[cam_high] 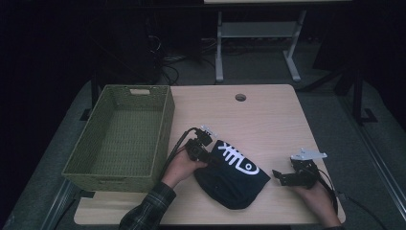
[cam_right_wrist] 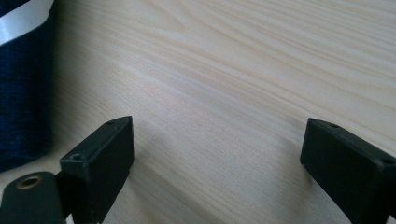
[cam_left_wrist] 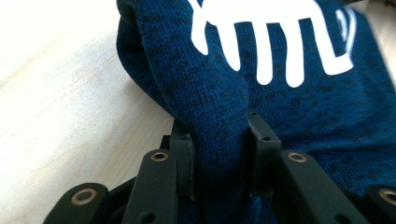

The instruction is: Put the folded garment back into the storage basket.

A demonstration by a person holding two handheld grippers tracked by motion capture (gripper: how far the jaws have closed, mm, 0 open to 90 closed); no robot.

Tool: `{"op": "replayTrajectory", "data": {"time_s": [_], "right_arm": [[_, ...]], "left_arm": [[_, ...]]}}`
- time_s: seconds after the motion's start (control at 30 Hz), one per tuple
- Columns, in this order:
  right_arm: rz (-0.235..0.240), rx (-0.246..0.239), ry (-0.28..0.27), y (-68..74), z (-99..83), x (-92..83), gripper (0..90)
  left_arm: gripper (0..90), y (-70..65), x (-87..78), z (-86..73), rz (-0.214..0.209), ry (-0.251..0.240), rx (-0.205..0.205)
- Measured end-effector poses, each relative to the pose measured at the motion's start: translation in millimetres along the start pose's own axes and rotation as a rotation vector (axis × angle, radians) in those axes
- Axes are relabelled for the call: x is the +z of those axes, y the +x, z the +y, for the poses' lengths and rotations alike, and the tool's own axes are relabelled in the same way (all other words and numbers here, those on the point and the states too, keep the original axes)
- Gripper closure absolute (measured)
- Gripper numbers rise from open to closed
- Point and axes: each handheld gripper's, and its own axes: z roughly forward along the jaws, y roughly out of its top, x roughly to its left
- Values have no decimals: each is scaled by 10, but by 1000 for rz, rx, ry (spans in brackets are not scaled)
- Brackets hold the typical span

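A dark blue knitted garment (cam_high: pixel 234 184) with a white fish-skeleton print lies bunched on the wooden table (cam_high: pixel 273 120), near the front edge. My left gripper (cam_high: pixel 209 155) is at its left edge, shut on a fold of the knit. In the left gripper view the garment (cam_left_wrist: pixel 289 102) is pinched between both pads of the left gripper (cam_left_wrist: pixel 219 140). My right gripper (cam_high: pixel 278 176) rests just right of the garment. Its jaws stand wide apart over bare wood, nothing between them. In the right gripper view of this gripper (cam_right_wrist: pixel 217 140), the garment's edge (cam_right_wrist: pixel 23 93) shows at the far left.
A green woven basket (cam_high: pixel 165 129) stands on the table's left side, its inside bare. A round cable hole (cam_high: pixel 240 97) sits near the table's far edge. Another desk's white legs (cam_high: pixel 219 48) stand on the floor behind.
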Motion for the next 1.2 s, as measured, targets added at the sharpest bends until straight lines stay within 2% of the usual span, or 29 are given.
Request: {"op": "replayTrajectory", "data": {"time_s": [0.3, 0.43, 0.63, 0.83, 1.03, 1.2], "right_arm": [[1, 2, 0, 1, 0, 0, 97], [1, 2, -1, 1, 0, 0, 96], [0, 2, -2, 2, 0, 1, 97], [0, 1, -3, 0, 0, 2, 97], [0, 2, -3, 1, 0, 2, 97], [0, 2, -3, 1, 0, 2, 97]], "left_arm": [[691, -133, -215, 112, 25, 8, 12], [690, -152, -337, 143, 7, 8, 8], [690, -219, -540, 231, 41, 22, 22], [690, -270, -707, 313, 33, 40, 33], [690, -325, -894, 397, 28, 38, 43], [690, -374, -1020, 457, 30, 45, 65]]}}
